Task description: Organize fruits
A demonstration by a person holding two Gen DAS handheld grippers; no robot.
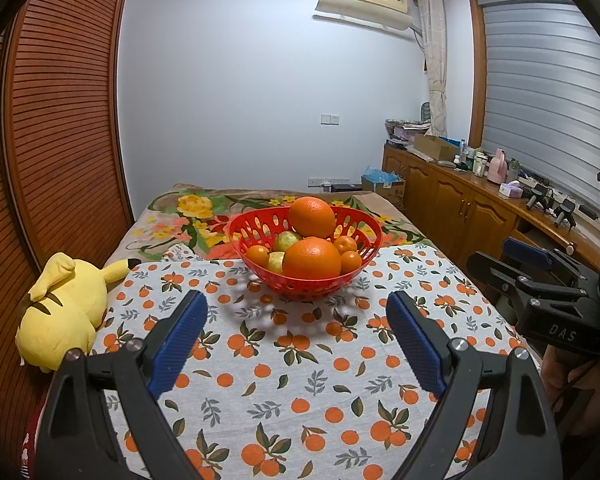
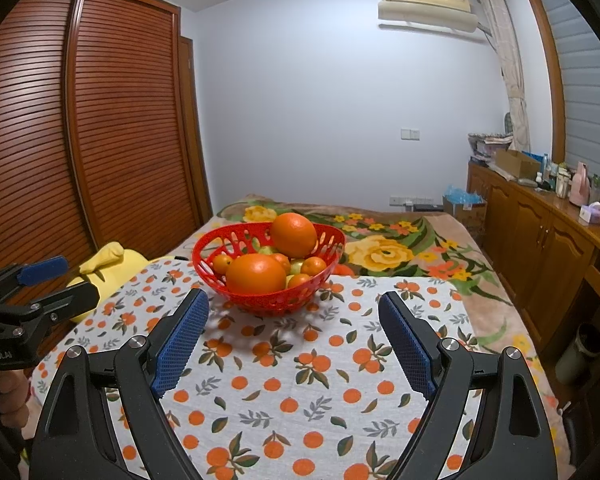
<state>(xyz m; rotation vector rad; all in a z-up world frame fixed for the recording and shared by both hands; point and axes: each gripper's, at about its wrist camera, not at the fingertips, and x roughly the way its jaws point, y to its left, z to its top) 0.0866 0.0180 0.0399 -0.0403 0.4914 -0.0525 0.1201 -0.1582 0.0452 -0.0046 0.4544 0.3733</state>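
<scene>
While both tools hang above the near part of the white cloth printed with oranges and leaves (image 1: 300, 360), nothing sits between their fingers. Seen from its own camera, the left gripper (image 1: 298, 344) has its blue-padded jaws spread wide and empty; the right gripper (image 2: 294, 344) stands the same, wide apart and holding nothing. Each also shows at the side of the other's view.

Toward the far edge of the printed cloth stands the red perforated plastic basket (image 1: 256, 232), about midway across, well apart from both pairs of fingertips. Inside it a large orange (image 1: 311, 263) rests at the front, a second large orange (image 1: 312, 217) sits on top of the heap toward the back, several small tangerines (image 1: 345, 245) lie around them, and pale green fruits (image 1: 287, 241) show between.

Off the cloth's left edge lies a yellow plush toy (image 1: 66, 312). Beyond the far edge spreads a floral blanket (image 1: 188, 216). A hand (image 2: 8, 396) grips the left tool's handle.
</scene>
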